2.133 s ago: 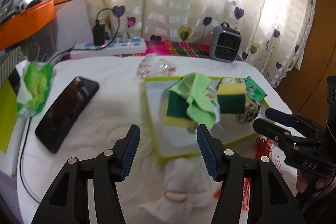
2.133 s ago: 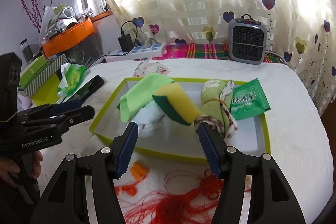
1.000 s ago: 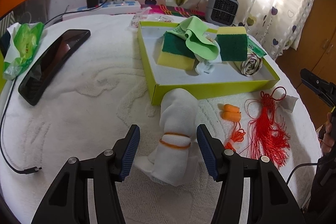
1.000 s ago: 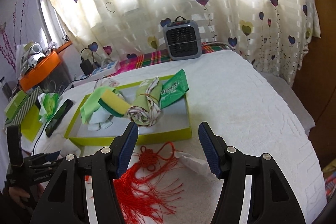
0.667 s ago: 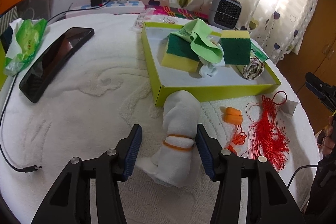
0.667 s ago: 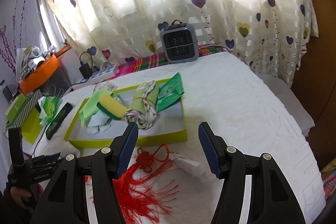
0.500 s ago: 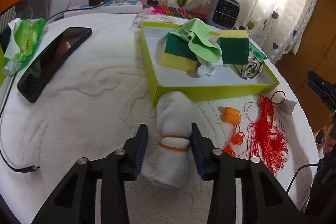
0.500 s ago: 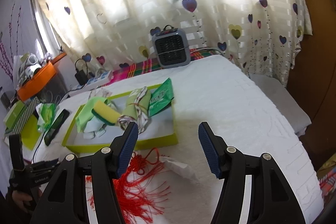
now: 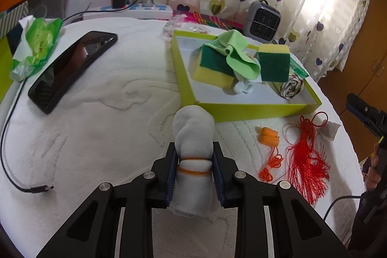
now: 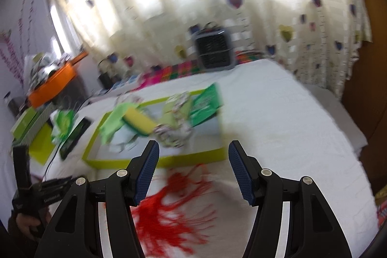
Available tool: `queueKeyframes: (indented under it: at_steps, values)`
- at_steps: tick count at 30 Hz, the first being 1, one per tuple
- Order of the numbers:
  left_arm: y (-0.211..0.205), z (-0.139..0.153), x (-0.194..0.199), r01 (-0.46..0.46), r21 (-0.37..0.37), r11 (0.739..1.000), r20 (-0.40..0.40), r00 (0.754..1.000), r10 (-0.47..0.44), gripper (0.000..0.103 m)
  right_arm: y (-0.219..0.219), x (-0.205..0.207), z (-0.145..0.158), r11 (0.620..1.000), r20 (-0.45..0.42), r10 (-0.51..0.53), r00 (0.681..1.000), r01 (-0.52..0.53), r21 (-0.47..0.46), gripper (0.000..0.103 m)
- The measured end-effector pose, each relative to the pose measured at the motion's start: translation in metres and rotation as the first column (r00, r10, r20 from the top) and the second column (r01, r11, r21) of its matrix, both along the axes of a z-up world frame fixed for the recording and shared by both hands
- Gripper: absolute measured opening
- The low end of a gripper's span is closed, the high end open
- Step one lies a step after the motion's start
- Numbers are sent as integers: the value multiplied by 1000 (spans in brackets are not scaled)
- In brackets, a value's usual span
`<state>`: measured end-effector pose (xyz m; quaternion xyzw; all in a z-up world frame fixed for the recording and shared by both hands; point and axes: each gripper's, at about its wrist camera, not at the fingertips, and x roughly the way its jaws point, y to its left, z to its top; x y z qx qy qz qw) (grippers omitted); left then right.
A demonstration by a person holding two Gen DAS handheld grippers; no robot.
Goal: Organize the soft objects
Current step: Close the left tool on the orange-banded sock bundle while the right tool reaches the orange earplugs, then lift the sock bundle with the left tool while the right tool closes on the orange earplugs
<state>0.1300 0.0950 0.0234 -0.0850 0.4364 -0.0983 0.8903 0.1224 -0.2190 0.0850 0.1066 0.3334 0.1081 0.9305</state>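
My left gripper [image 9: 194, 169] is shut on a rolled white sock [image 9: 193, 134] bound with orange bands, lying on the white bedspread just in front of the lime-green box [image 9: 254, 110]. The box holds two green-yellow sponges [image 9: 212, 67], a light green cloth [image 9: 238, 52], a patterned roll [image 9: 290, 86] and a green packet. My right gripper [image 10: 193, 171] is open and empty, held above the red tassel [image 10: 167, 209], with the box [image 10: 154, 158] beyond it; that view is blurred.
A red tassel knot [image 9: 307, 156] and orange earplugs [image 9: 268, 133] lie right of the sock. A black phone [image 9: 72, 67], a green tissue pack [image 9: 36, 42] and a cable [image 9: 14, 175] lie left. A small grey heater [image 9: 262, 18] and a power strip [image 9: 130, 12] stand at the back.
My left gripper has closed on the white sock. My right gripper has pulled back and swung, blurring its view.
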Motion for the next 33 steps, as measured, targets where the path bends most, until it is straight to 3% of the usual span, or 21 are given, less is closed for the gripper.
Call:
queueKeyframes:
  at_steps: [8,14,26,33]
  values:
    - [11,-3,-5,-26,-16,1000,-3,1000,26,26,71,9,-23,976,-77,204,976,-209,-67,61]
    - [15,-6,-4,-37,-23,999,-7,999,37,26,107,11,-36,935,-121,317,941,-332,-125,61]
    - [15,-8,-3,-36,-31,999,-11,999,36,26,130,19,-56,903,-174,358,917,-387,-187,61]
    - [15,-9,-4,-36,-33,999,-10,999,36,26,140,21,-63,884,-189,371,909,-408,-226,51]
